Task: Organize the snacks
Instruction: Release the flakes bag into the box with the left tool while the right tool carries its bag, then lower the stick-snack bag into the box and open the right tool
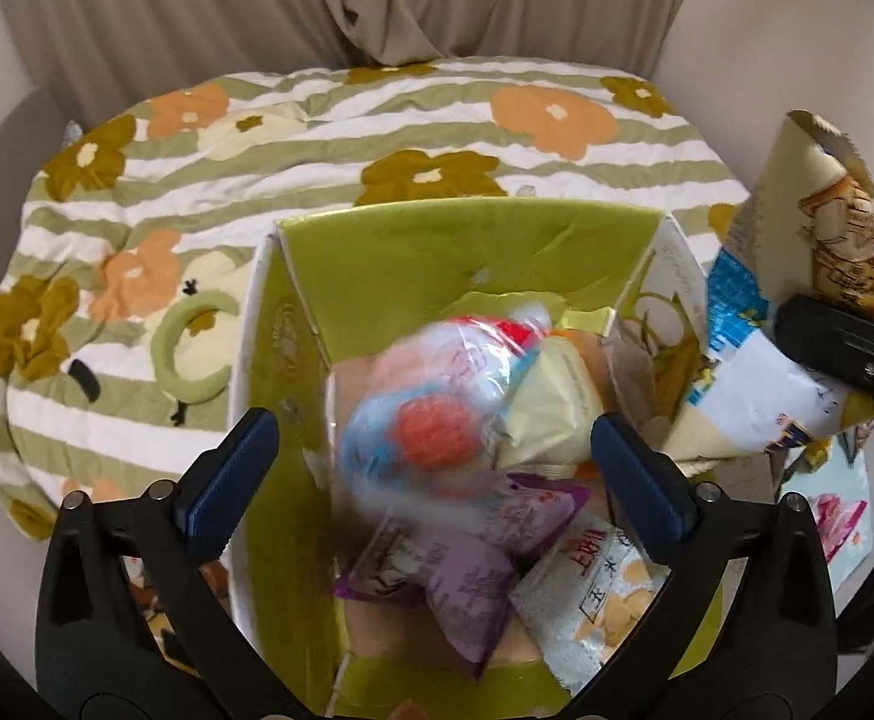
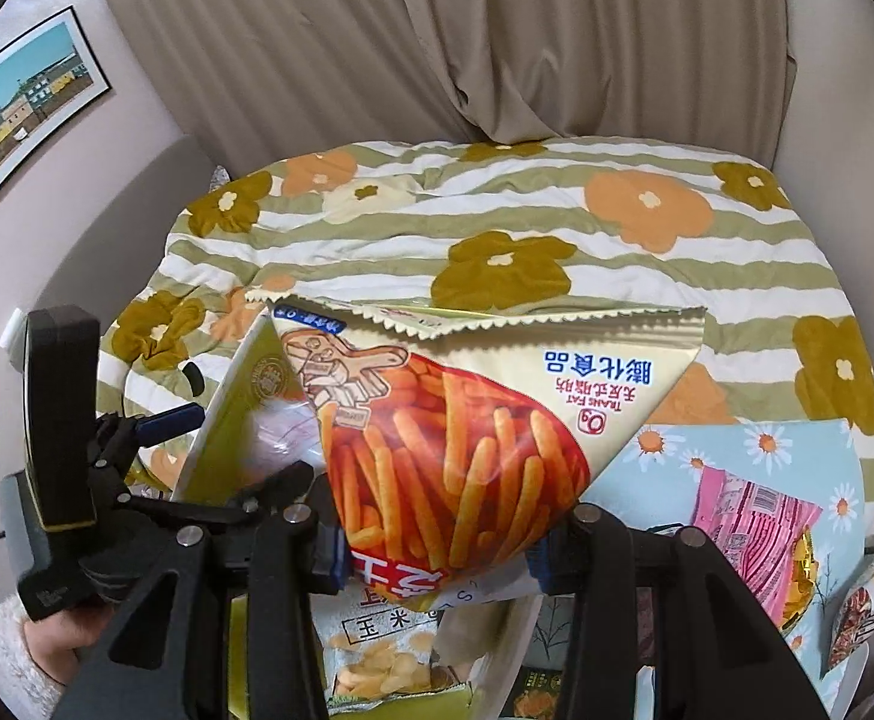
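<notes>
1. The left hand-held gripper (image 1: 434, 474) hangs over the green box (image 1: 467, 240) with its jaws spread wide and nothing between them. A blurred clear packet with a red and blue print (image 1: 437, 414) sits straight ahead of its fingertips, on top of the snacks in the box; whether it is falling or already resting, I cannot tell.

2. Below that packet, nearer the left hand-held gripper, lie a purple packet (image 1: 467, 588) and a white corn-chip bag (image 1: 599, 600), both inside the box.

3. The right hand-held gripper (image 2: 437, 552) is clamped on the lower end of the fries-print bag (image 2: 455, 438). The bag's long axis runs forward and up from the fingers, its serrated top edge farthest away (the print reads upside down in this view).

4. The relation that matters: the box lies just below and left of the right hand-held gripper, so the held bag is already close to the opening. The right hand is the one placed to drop it in.

5. To the right of that hand-held gripper, a pink packet (image 2: 749, 546) and a small gold-edged packet (image 2: 869, 606) lie loose on a daisy-print sheet (image 2: 767, 444) on the bed (image 2: 497, 204), still outside the box.

6. Likely next: tip the bag down into the box, then let go.
</notes>
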`<state>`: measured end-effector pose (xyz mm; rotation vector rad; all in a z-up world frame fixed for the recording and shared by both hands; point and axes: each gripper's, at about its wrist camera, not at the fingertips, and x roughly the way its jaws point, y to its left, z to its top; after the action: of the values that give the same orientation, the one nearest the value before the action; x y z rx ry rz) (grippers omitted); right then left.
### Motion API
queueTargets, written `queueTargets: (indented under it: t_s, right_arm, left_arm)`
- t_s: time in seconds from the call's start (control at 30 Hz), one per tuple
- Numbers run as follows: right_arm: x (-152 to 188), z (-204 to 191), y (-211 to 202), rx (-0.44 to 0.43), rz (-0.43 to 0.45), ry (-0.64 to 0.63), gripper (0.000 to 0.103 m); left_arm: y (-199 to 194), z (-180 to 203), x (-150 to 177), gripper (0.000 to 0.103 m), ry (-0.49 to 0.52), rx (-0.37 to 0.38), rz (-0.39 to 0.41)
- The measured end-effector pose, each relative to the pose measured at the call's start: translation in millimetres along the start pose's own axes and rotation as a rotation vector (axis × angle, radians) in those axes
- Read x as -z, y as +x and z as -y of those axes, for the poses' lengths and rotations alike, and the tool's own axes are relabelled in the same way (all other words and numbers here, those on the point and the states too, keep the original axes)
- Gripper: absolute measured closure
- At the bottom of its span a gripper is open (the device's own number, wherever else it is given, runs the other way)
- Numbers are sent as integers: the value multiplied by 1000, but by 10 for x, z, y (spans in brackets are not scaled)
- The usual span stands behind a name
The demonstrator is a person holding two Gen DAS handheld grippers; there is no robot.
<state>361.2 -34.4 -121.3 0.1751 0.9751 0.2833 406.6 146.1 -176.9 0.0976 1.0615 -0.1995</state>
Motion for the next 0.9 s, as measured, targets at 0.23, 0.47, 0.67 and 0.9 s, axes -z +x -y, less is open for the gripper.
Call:
queueTargets:
  t_s: [0.23, 0.47, 0.67, 0.9]
  right_arm:
    - [-4, 7, 41, -21, -13, -21, 63]
    - [-64, 3, 88, -70, -51, -58, 63]
    - [-166, -109, 219, -93, -82, -127, 63]
    - [-266, -124, 589, -113, -159, -152, 55]
  left_arm:
    - [-76, -2, 183, 0, -45, -26, -18]
    - [-274, -12, 333, 0, -99, -51, -4]
    - [-359, -27, 393, 0, -135, -60, 9]
    - [-389, -24, 467, 0, -142, -84, 7]
